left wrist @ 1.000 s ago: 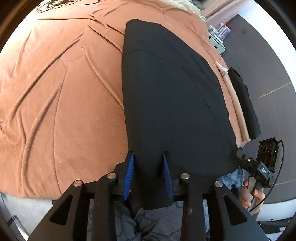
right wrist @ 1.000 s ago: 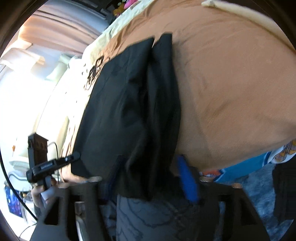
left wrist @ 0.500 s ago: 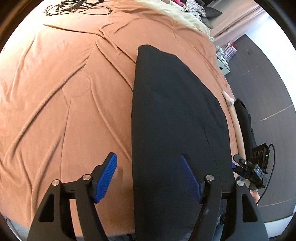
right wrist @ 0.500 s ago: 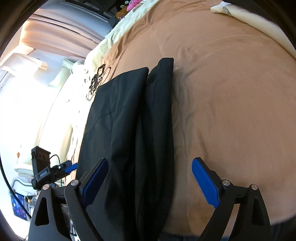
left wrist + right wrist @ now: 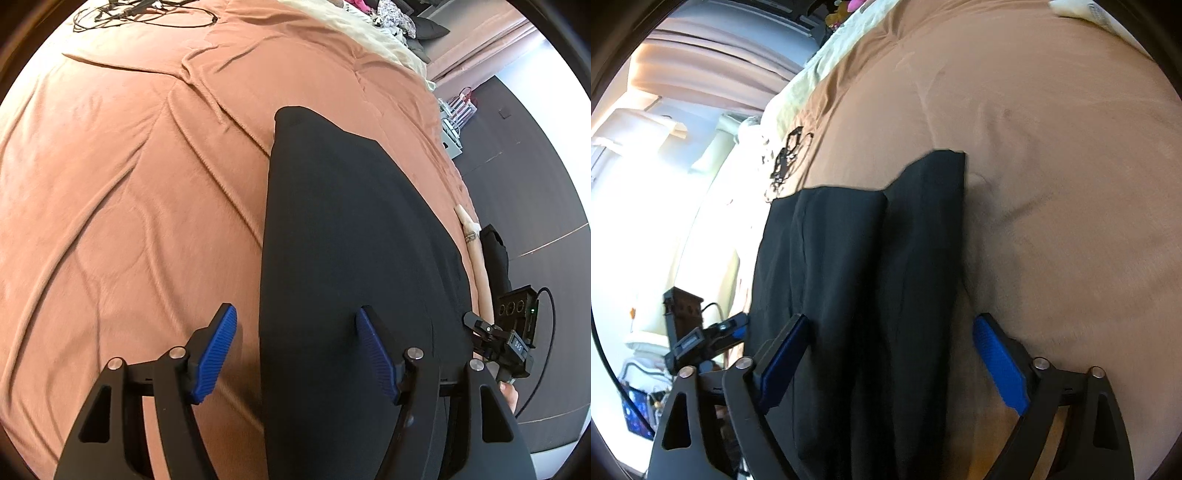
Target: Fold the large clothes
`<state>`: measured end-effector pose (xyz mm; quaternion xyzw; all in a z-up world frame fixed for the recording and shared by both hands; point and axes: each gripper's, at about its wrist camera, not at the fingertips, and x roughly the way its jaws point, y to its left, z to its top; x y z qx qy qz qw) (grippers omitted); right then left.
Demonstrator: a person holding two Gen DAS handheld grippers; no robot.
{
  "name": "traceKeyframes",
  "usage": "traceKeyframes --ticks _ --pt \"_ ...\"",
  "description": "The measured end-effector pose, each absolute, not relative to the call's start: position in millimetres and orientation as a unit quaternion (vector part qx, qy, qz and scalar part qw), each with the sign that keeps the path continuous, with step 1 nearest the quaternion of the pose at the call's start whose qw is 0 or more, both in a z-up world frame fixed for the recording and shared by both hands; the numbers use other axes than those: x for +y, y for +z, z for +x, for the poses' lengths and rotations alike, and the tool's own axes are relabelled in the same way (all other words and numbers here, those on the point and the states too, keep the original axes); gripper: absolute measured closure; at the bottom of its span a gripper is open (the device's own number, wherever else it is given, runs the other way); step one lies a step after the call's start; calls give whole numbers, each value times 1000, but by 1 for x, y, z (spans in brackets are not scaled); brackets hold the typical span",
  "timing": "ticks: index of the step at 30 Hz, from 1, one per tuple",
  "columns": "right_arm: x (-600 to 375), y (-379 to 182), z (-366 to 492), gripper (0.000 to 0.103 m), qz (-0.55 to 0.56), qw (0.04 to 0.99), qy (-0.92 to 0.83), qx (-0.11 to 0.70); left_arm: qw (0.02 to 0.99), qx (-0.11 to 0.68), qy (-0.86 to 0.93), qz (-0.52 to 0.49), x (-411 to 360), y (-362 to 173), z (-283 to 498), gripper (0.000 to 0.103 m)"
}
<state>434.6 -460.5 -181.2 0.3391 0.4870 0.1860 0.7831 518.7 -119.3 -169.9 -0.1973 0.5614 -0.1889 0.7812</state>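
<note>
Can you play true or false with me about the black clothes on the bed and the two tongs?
1. The black garment lies on an orange-brown bedspread. True.
2. The left tongs are squeezing the garment. False: their jaws have just opened and stand apart, with one edge of the cloth lying loose between them.
3. The right tongs are open. True.
4. The garment is crumpled in a ball. False: it lies flat in a long strip.
5. A tangle of black cables sits at the far end of the bed. True.
</note>
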Motion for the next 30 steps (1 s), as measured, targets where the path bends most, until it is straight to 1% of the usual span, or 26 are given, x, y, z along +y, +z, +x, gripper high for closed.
traceKeyframes --ticks 1,6,7,8,10,11,13,15,16,19,22,30 --pt "-459 -183 440 20 343 778 192 490 781 561 -191 -199 -121 -172 523 36" --pt "-453 -189 462 20 351 769 204 495 777 559 -200 -209 -131 -179 540 40" --pt "-453 -189 465 21 351 768 208 494 777 559 -201 -208 -133 -180 544 40" --pt "-452 -188 469 25 352 768 211 492 778 558 -199 -207 -135 -181 546 40" --pt "-456 -190 470 48 351 770 203 493 779 558 -196 -209 -136 -182 549 47" --pt "-456 -191 472 53 350 770 200 495 779 557 -195 -210 -137 -181 549 50" --pt "-455 -190 471 78 349 770 204 494 783 554 -194 -207 -140 -177 547 59" --pt "-449 -179 471 86 336 781 206 484 791 546 -192 -198 -142 -170 542 65" --pt "-445 -169 467 89 320 792 210 475 794 543 -192 -194 -143 -166 540 69" --pt "-436 -144 459 91 296 811 218 454 802 530 -195 -193 -142 -152 533 75" --pt "-432 -124 451 92 286 821 220 443 809 516 -199 -196 -139 -137 524 79" --pt "-422 -72 417 93 271 842 229 407 831 475 -207 -204 -126 -94 491 82"
